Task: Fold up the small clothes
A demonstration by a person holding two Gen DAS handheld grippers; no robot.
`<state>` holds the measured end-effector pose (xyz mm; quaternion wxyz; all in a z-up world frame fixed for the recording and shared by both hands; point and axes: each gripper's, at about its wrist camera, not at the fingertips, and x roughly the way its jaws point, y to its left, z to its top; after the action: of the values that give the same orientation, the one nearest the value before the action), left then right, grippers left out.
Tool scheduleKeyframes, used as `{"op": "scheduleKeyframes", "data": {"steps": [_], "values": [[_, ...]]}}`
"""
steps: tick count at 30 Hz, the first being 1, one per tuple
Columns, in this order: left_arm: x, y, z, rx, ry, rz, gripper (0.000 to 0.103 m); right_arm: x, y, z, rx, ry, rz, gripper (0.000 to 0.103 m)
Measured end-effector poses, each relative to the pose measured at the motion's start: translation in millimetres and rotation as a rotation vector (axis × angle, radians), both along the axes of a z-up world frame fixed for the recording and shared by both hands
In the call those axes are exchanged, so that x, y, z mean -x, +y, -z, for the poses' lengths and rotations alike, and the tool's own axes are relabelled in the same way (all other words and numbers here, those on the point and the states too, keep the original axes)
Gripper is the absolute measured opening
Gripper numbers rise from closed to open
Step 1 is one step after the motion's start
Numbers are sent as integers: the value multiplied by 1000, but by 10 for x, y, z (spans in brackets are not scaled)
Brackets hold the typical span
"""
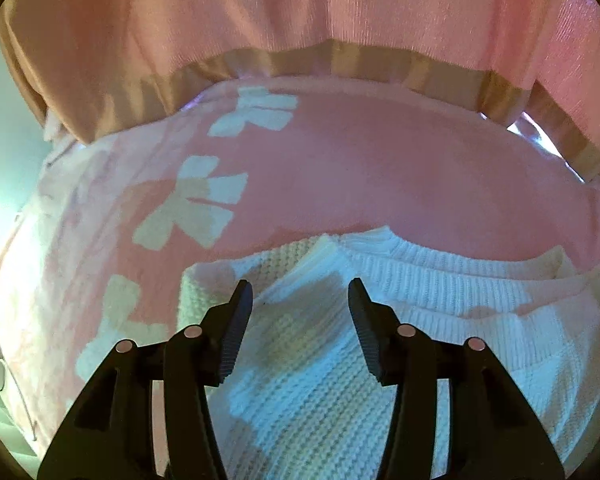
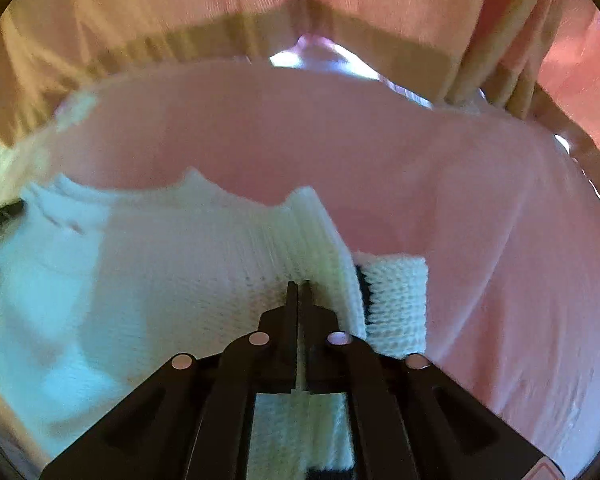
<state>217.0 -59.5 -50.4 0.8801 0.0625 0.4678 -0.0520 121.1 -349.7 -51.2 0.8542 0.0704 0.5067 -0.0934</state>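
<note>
White knit sweater (image 1: 380, 320) lay on pink blanket (image 1: 380, 168), collar away from the fingers. Left gripper (image 1: 300, 292) spread, empty, over it. Right gripper (image 2: 298, 286) nearly shut, pinching its folded edge.

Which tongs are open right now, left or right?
The left tongs: fingers stand well apart above the white knit sweater, nothing pinched. The right tongs are nearly closed, with only a thin slit between the fingers, over the same sweater.

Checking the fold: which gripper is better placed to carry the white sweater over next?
Right, probably: the right gripper looks shut on the white knit sweater, while the left gripper hangs open above it.
</note>
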Motion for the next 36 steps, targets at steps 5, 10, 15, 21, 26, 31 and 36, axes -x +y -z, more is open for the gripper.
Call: {"op": "scheduleKeyframes", "data": {"steps": [5,10,15,21,26,31,36], "values": [[320,1,-428,88,-91,30,74,-43,550,-346,-126,-127,-215,39],[551,-44,-551,31,-147,84,76,-282,1153,-9,-155,-44,-337,49],[569,-22,-512,23,-131,111,76,-384,1454,201,-57,-43,-359,44],[540,68,-437,45,-86,100,76,-512,1370,0,-69,-121,-283,6],[553,53,-409,33,-85,111,76,-664,1287,319,-94,-21,-274,9],[540,15,-360,31,-70,106,77,-535,1173,-22,-120,-93,-259,9],[529,-34,-280,1,-62,116,77,-194,720,-229,-91,-87,-148,9]]}}
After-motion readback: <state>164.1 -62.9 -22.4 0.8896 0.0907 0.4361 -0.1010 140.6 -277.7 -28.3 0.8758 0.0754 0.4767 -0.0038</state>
